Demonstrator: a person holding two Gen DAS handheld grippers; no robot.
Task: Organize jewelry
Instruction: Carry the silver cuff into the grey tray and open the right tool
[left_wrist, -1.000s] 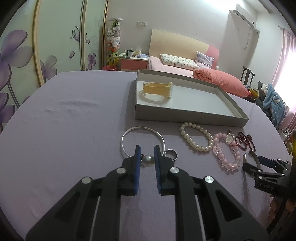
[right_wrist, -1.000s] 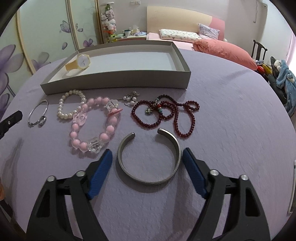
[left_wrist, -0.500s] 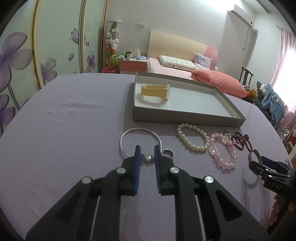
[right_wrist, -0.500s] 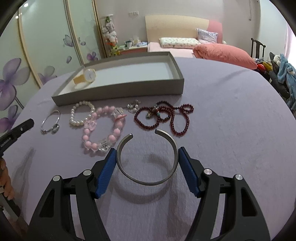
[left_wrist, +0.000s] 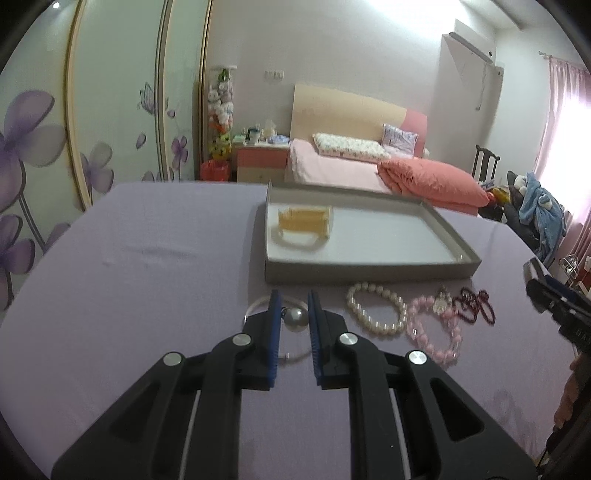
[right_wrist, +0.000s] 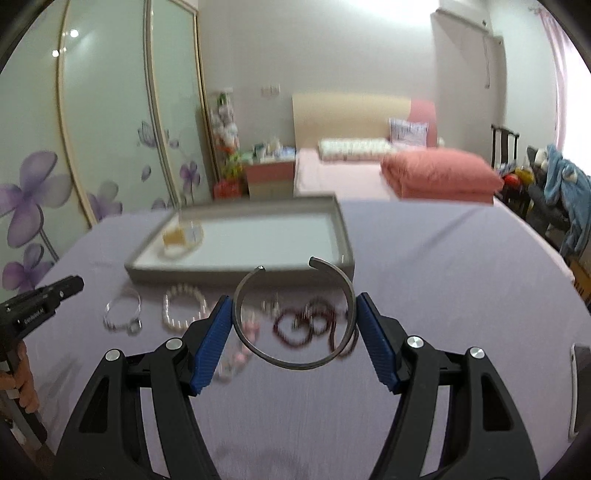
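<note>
My right gripper (right_wrist: 293, 297) is shut on a grey metal cuff bangle (right_wrist: 295, 365), held above the purple cloth with its gap facing away. The grey tray (right_wrist: 240, 271) lies beyond it and holds a yellow watch (right_wrist: 181, 236). My left gripper (left_wrist: 293, 295) is shut on a round silver bead (left_wrist: 297, 319) at the pad tips. A thin silver bangle (right_wrist: 138, 302) lies on the cloth below, apart from the left gripper (right_wrist: 70, 288). A pearl bracelet (left_wrist: 376, 326), a pink bead bracelet (left_wrist: 439, 356) and dark red beads (left_wrist: 476, 310) lie in front of the tray (left_wrist: 369, 273).
The round table wears a purple cloth (left_wrist: 147, 295). A flat white object (right_wrist: 574, 387) lies at its right edge. Behind the table are a bed with pink bedding (left_wrist: 424, 181), a nightstand and flowered wardrobe doors. A hand shows under the left gripper's handle.
The right gripper has risen and tilted up, lifting the grey cuff off the cloth. The left gripper has risen with the bead between its pads, while the thin bangle stays on the cloth.
</note>
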